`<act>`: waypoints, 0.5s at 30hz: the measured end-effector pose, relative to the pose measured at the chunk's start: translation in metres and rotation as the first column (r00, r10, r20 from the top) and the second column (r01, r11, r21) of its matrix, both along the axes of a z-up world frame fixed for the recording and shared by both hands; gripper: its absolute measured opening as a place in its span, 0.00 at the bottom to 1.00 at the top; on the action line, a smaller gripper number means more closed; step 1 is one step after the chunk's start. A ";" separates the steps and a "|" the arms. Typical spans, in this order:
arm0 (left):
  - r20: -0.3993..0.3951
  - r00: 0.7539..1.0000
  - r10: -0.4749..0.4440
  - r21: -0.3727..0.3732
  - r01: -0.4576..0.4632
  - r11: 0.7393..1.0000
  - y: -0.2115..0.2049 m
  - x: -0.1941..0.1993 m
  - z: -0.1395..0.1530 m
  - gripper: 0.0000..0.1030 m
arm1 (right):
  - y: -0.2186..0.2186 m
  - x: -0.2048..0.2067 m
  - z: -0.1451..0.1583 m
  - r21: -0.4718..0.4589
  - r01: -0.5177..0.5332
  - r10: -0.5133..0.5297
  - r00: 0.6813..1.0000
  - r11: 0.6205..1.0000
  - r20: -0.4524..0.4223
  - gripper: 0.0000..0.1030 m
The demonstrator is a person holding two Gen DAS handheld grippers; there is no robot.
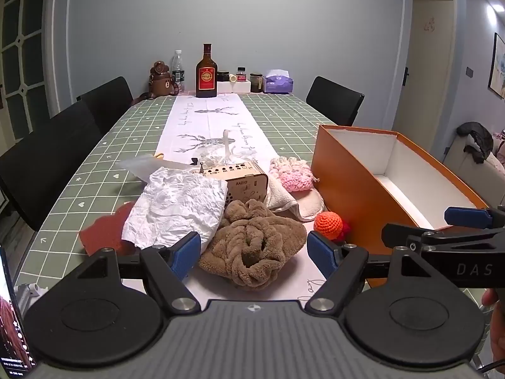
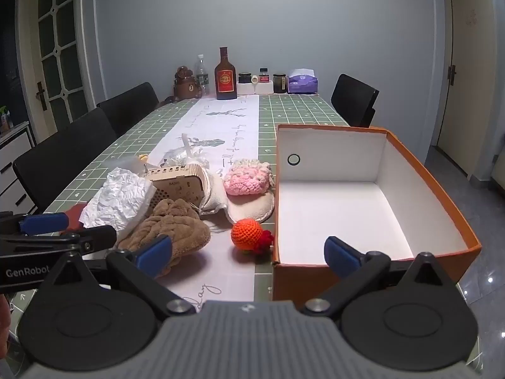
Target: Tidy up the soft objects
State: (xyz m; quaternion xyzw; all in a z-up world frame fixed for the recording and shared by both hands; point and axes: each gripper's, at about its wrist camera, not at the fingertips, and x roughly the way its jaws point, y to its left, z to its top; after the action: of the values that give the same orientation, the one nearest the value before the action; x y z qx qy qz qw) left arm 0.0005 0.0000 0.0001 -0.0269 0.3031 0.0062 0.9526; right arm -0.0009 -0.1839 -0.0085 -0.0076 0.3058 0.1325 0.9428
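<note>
A crumpled brown towel (image 1: pixel 252 246) lies on the table right in front of my left gripper (image 1: pixel 254 252), which is open with a finger on each side of it. The towel also shows in the right wrist view (image 2: pixel 170 227). An orange crochet ball (image 2: pixel 246 233) with a red tuft lies beside the orange box (image 2: pixel 448 202), which is white and empty inside. A pink crochet piece (image 2: pixel 247 178) rests on a cream cloth (image 2: pixel 252 210). My right gripper (image 2: pixel 249 255) is open and empty, near the box's front corner.
A wooden radio (image 1: pixel 244 183), crumpled white paper (image 1: pixel 176 208) and a red sheet (image 1: pixel 104 230) lie behind and left of the towel. Bottles, jars and a tissue pack (image 1: pixel 278 83) stand at the far table end. Black chairs (image 1: pixel 44 164) line both sides.
</note>
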 end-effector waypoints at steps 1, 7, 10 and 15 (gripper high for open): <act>0.000 1.000 0.000 0.003 0.000 1.000 0.000 0.000 0.000 0.87 | 0.001 0.001 0.000 0.000 0.000 0.000 1.000 1.000 0.002 0.97; 0.004 1.000 -0.004 0.002 0.004 1.000 -0.001 0.004 -0.005 0.87 | 0.001 0.003 -0.005 0.003 0.000 0.000 1.000 1.000 0.002 0.97; 0.005 1.000 0.001 0.000 -0.001 1.000 0.001 0.005 -0.005 0.87 | 0.006 0.008 -0.009 0.003 -0.004 0.004 1.000 1.000 -0.001 0.97; 0.008 1.000 0.001 -0.004 -0.001 1.000 0.003 0.004 -0.005 0.87 | 0.005 0.009 -0.009 0.000 -0.007 0.007 1.000 1.000 -0.009 0.97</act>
State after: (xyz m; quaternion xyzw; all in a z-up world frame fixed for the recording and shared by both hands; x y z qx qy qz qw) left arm 0.0048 0.0029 -0.0048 -0.0290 0.2992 0.0062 0.9537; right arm 0.0078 -0.1790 -0.0171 -0.0081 0.3102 0.1359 0.9409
